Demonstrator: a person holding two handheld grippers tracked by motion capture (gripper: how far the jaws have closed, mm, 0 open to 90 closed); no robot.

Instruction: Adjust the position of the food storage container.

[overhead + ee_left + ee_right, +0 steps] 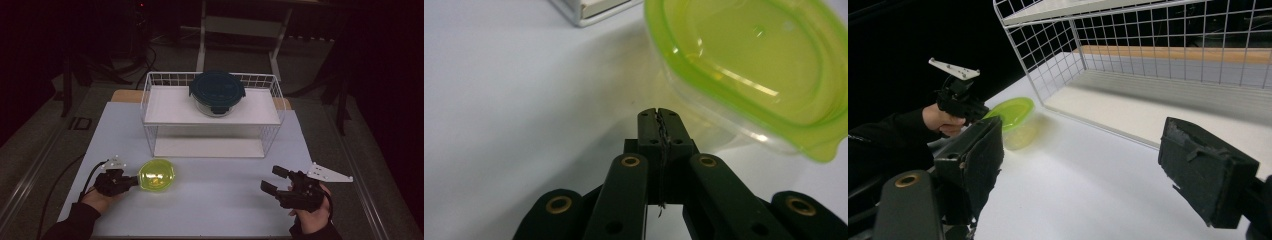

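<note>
Lime-green container lid [749, 65]: translucent glossy plastic over a clear plastic tub. Shelf rack [272, 90]: white-coated wire mesh. Tabletop [225, 200]: smooth, matt, pale. Left gripper [659, 117]: matt black plastic, brass-coloured rivets.

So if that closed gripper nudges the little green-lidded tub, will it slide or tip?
Probably slide: the tub looks empty, thin clear plastic, so light, and the table looks smooth. It sits low and wide, so tipping seems unlikely. The lid overhangs, so a high push might lift it.
</note>
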